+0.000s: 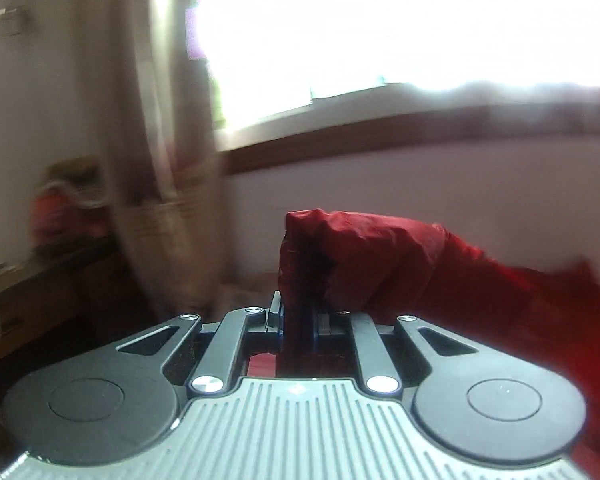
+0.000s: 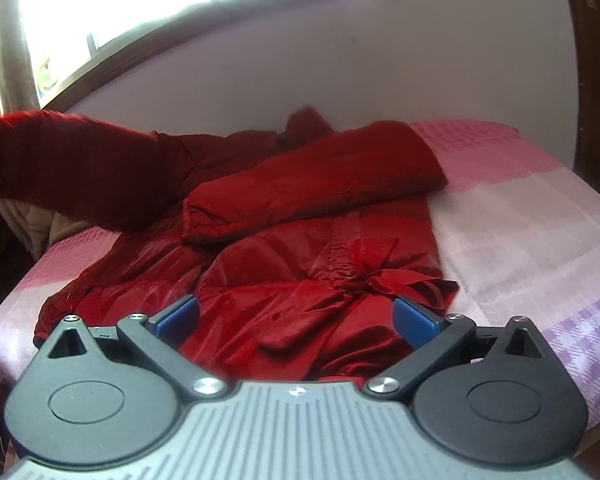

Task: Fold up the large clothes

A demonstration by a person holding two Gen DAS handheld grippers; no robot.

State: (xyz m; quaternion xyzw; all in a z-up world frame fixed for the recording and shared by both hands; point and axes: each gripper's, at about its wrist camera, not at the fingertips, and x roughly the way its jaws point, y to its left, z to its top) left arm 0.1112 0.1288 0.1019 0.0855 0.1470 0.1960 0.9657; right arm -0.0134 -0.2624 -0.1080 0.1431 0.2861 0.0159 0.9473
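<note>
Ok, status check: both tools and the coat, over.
Left tool shut on red coat's sleeve, lifted. Right tool open, hovering over coat's hem. Other sleeve folded across. Bed unobstructed.

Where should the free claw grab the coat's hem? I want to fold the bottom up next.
Take the coat at its near hem, right-hand corner, coming from the foot of the bed. There the edge lies loose and lifted beside the open right claw, clear of the sleeve folded across.

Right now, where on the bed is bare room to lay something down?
Bare bedspread runs right of the red coat, out to the bed's right edge. A narrower strip borders its left hem. The middle is crowded: one sleeve lies folded across; the left gripper lifts the other.
</note>
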